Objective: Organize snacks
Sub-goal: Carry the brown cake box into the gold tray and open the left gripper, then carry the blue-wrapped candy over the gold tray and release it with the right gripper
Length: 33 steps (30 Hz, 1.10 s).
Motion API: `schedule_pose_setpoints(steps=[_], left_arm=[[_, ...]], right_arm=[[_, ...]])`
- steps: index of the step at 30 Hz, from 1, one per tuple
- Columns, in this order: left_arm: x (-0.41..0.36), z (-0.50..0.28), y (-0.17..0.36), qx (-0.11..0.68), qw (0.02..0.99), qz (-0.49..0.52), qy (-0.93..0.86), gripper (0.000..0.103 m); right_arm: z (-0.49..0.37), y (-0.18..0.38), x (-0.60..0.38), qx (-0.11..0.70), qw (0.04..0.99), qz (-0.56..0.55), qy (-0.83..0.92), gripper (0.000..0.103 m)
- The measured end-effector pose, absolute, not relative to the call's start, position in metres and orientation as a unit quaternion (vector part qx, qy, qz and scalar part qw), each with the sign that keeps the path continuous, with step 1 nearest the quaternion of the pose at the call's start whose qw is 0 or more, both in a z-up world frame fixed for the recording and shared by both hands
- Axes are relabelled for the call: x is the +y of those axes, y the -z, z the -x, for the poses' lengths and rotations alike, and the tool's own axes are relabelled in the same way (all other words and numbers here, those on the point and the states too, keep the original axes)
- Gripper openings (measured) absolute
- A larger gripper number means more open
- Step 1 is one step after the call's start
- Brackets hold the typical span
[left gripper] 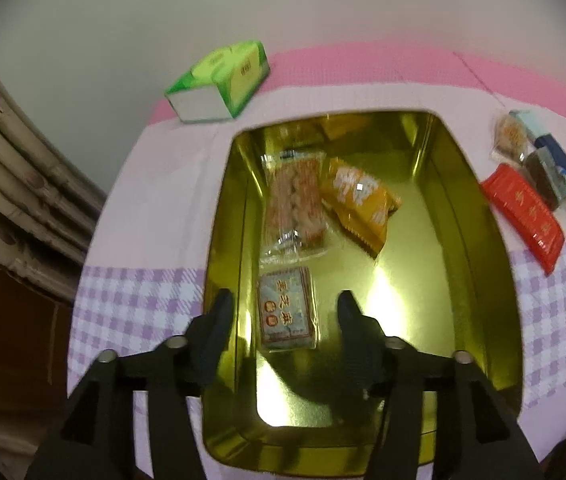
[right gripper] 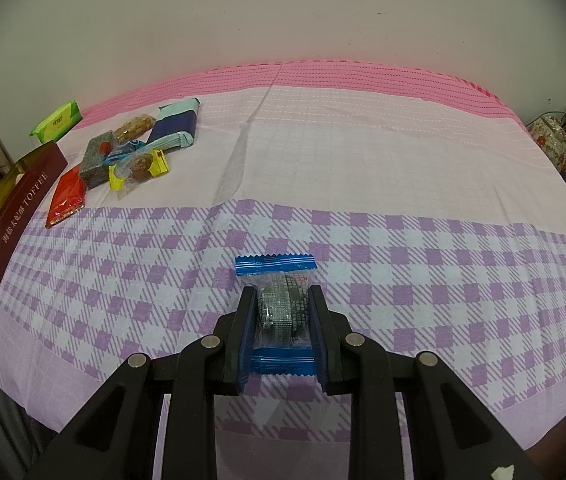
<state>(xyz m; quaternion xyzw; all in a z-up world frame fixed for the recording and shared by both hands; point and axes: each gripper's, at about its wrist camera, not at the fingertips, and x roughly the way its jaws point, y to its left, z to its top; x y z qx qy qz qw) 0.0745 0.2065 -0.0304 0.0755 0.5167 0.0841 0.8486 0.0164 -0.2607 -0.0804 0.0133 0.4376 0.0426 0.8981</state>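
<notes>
your left claw (left gripper: pixel 285 304) hangs spread over the gold tin (left gripper: pixel 479 216); your right claw (right gripper: pixel 282 300) pinches a blue-ended snack packet (right gripper: pixel 281 304)

in the left wrist view the fingers stand apart with nothing pressed between them — a small grey-green packet (left gripper: pixel 287 312) lies on the tin floor just below and between the tips; further in lie a clear packet of pale biscuits (left gripper: pixel 297 196) and an orange packet (left gripper: pixel 359 200), touching; the tin sits on the pink and lilac checked tabletop (left gripper: pixel 143 304), a green tissue pack (left gripper: pixel 223 80) beyond it, a red packet (left gripper: pixel 523 216) and a few more snacks beside it; in the right wrist view your packet is held above the checked cloth — the remaining snack pile (right gripper: pixel 123 156) lies well apart at far left, next to the tin's maroon toffee side (right gripper: pixel 23 204).
</notes>
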Motion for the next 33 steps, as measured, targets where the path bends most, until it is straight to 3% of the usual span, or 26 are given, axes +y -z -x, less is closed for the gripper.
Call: schedule_pose_setpoints(steps=[12,18,26,33], left_arm=[[0.227,-0.031,-0.044,0.467,0.865,-0.009,-0.185,0.064],[0.221,0.005,-0.055,0.452,0.870,0.055,-0.190,0.067],[0.166,0.015,-0.047,0.419,0.893,-0.028,-0.164,0.067],[0.167,0.015,-0.045,0.414,0.894,-0.033,-0.170,0.067]], right_arm=[[-0.015,0.076,-0.264,0.431,0.901,-0.019,-0.049,0.023],[-0.008,0.070,-0.273,0.427,0.902,-0.042,-0.047,0.023],[0.002,0.060,-0.276,0.423,0.903,-0.065,-0.046,0.023],[0.003,0.041,-0.244,0.419,0.903,-0.058,-0.081,0.023]])
